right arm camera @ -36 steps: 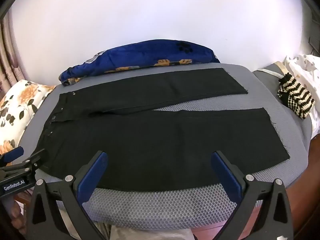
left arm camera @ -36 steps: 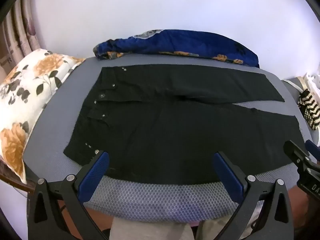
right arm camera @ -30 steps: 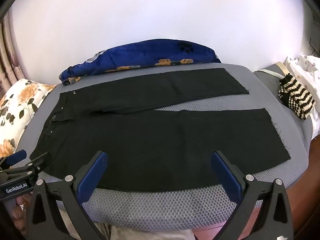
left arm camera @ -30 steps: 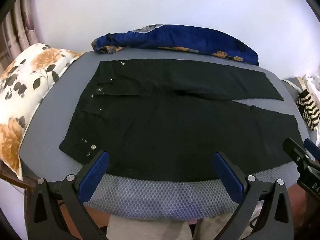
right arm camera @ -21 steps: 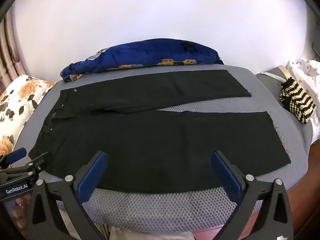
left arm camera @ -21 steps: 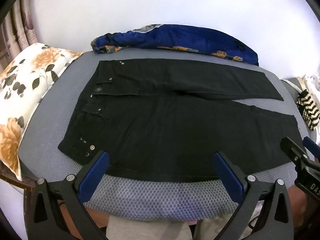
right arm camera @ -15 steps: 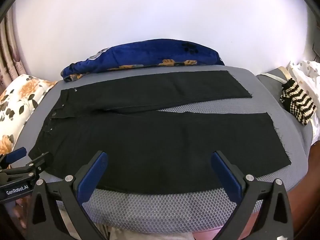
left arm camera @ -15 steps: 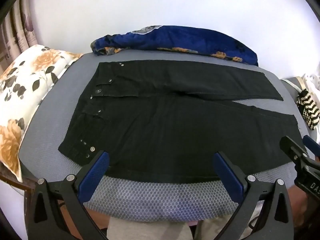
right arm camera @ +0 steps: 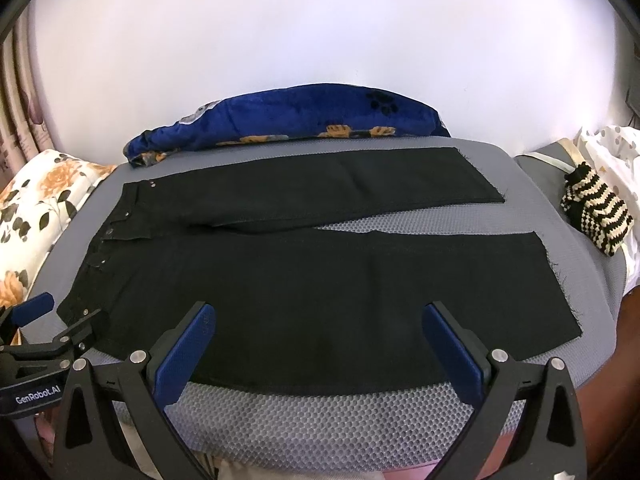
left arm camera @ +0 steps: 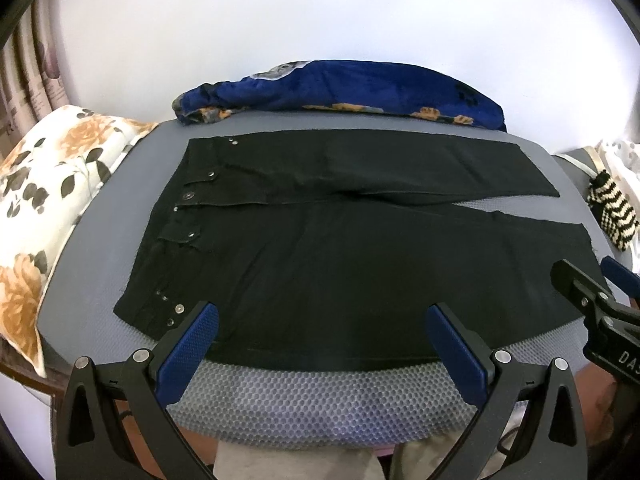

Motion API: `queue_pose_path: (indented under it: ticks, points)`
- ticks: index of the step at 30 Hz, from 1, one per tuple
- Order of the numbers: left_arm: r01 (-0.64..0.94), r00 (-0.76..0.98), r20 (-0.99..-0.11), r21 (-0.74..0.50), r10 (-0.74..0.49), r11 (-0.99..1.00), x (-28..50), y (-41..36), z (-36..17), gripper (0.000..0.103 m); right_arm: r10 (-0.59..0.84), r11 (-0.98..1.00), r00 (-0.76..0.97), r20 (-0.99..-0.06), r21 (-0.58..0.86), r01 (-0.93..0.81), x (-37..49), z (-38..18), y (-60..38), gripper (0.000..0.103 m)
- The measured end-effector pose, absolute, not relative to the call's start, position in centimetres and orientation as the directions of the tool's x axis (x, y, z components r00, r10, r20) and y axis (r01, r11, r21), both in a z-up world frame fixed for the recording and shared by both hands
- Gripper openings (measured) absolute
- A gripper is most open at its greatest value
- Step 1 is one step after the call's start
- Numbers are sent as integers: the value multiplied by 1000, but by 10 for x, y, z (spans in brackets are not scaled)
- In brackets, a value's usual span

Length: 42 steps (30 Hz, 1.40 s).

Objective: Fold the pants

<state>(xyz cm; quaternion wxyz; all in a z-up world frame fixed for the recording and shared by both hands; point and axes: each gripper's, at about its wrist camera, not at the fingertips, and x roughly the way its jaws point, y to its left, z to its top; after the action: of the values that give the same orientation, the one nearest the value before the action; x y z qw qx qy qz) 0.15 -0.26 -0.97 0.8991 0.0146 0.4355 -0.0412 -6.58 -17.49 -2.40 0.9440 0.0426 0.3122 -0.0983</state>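
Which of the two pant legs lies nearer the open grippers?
The wider-looking leg along the mat's front edge; the other leg lies beyond it, next to the blue blanket.

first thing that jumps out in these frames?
The black pants spread flat across the grey mesh pad, waistband left, legs splayed apart to the right. Both the left gripper and right gripper hang open over the near edge. Behind lies a blue floral blanket.
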Motion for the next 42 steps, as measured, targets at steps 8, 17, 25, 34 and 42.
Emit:
queue_pose_path:
  ticks: [8, 17, 25, 34, 42]
  points:
    - [79, 612, -790, 11, -40, 997, 3, -5, -12, 103, -166, 973, 779, -605, 28, 229, -65, -26, -182, 103]
    - [70, 620, -784, 36, -15, 997, -1, -7, -12, 103, -168, 973, 775, -610, 22, 228, -64, -28, -182, 103]
    - [58, 603, -798, 46, 2, 997, 3, -5, -12, 103, -180, 971, 774, -607, 16, 239, -64, -28, -181, 103]
    - [48, 595, -804, 53, 15, 997, 4, -4, -16, 103, -186, 970, 769, -611, 12, 243, -63, -28, -181, 103]
    - [46, 594, -804, 55, 17, 997, 4, -3, -16, 103, -190, 968, 767, -613, 14, 252, -63, -29, -182, 103]
